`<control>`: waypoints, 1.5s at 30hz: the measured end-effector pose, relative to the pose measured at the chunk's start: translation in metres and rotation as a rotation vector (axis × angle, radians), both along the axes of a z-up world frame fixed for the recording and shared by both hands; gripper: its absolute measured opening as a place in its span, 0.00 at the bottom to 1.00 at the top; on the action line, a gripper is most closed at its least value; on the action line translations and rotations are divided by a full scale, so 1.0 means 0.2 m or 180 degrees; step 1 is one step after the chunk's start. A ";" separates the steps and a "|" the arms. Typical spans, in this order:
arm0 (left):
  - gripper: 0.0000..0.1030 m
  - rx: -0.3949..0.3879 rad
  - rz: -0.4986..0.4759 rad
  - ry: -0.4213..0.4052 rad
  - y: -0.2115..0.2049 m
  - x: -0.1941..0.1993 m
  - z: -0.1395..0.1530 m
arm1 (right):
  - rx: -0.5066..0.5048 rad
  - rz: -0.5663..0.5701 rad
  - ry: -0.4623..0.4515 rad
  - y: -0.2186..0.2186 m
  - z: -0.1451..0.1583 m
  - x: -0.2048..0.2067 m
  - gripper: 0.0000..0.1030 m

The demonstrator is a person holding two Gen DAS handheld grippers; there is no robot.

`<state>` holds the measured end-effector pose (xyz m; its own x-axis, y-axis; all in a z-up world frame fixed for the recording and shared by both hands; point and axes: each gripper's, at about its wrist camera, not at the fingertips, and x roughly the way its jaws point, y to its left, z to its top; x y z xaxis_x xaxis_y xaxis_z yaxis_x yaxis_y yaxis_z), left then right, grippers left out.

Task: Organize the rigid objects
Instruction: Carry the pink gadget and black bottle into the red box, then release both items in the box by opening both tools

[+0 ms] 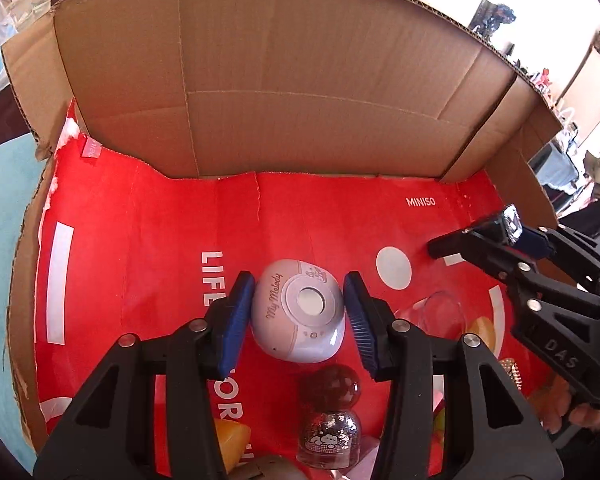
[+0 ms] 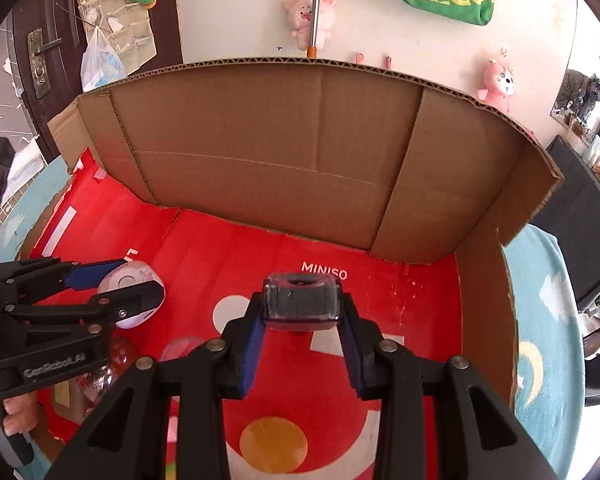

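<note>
Below, left jaws clamp a glossy rounded pebble-shaped gadget (image 1: 298, 310); right jaws pinch a small squarish jar (image 2: 300, 302).

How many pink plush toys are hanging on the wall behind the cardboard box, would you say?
2: one pink pig plush above the box's middle, one pink plush toward the right. Others may be hidden behind the cardboard.

- Left gripper (image 1: 298, 312): matte black plastic frame with triangular cut-outs, silver round rivets at its pivots, and ribbed blue pads (image 1: 236, 320) lining both fingers.
- Right gripper (image 2: 300, 322): the same black frame, silver rivets and blue pads; raised letters "DAS" mark its side.
- White "GenRobot.AI" lettering runs along the left gripper's body.
- Bare fingertips (image 2: 18, 416) wrap a grey-edged black handle.
</note>
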<state>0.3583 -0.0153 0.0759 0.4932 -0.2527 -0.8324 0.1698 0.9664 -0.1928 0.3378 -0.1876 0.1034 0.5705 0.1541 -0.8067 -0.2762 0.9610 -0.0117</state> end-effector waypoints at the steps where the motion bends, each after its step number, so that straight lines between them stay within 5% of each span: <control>1: 0.43 0.0010 -0.0013 0.0000 0.00 0.00 0.00 | 0.0009 0.0002 0.0032 -0.01 0.00 -0.01 0.37; 14: 0.43 0.0010 -0.0007 0.0002 -0.04 0.02 -0.01 | -0.0148 -0.0229 0.0531 -0.05 -0.13 0.04 0.37; 29: 0.44 0.0043 0.0046 -0.0024 -0.05 0.00 0.00 | -0.0193 -0.0288 0.0619 -0.05 -0.16 0.05 0.37; 34: 0.63 -0.0095 0.0079 -0.0197 -0.02 -0.04 0.06 | -0.0176 -0.0293 0.0604 -0.04 -0.13 0.06 0.39; 39: 0.67 -0.0069 0.0067 -0.0331 -0.01 -0.11 0.13 | -0.0113 -0.0305 0.0490 -0.04 -0.07 0.02 0.54; 45: 0.72 -0.0005 0.0116 -0.0598 0.02 -0.23 0.24 | -0.0033 -0.0317 0.0256 -0.08 0.07 -0.08 0.59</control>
